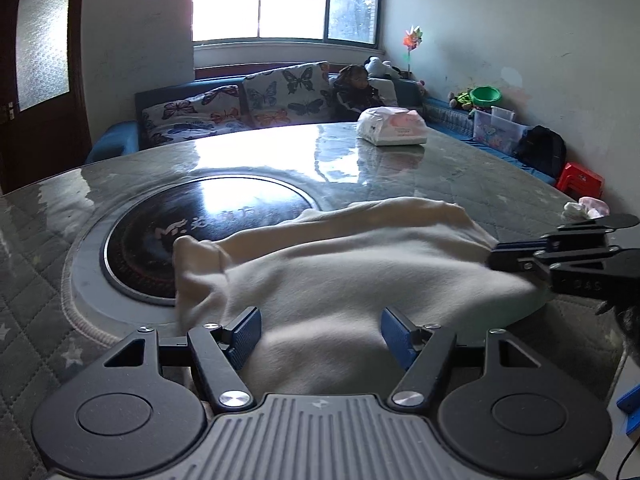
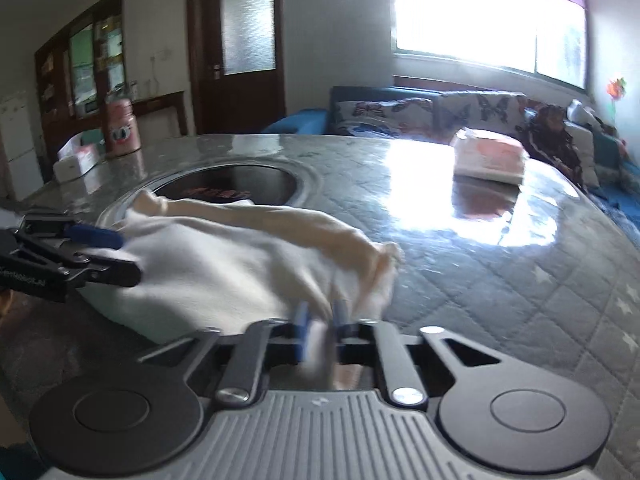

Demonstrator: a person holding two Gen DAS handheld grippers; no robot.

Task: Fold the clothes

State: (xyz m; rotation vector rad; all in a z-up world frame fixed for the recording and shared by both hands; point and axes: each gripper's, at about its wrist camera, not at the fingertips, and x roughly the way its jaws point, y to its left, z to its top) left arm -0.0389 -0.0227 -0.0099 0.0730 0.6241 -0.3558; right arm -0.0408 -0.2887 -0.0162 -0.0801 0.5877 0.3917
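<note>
The cream garment [image 1: 340,272] lies bunched on the quilted table [image 1: 460,168], overlapping the inset cooktop [image 1: 192,224]. Left gripper [image 1: 320,336] spread wide over it — right gripper [image 2: 320,328] jaws barely parted around a fold, probably letting go.

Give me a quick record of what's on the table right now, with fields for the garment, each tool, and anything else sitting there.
garment: cream cloth, bunched in a heap, partly lying over the round dark inset in the table
left tool: left tool with fingers spread wide, cloth lying between them, pads not pressing it
right tool: right tool with fingers close together, a fold of the cloth between them; blur hides whether the pads press
table: quilted grey cover under a glossy sheet
other items: white and pink pack at the far side
</note>
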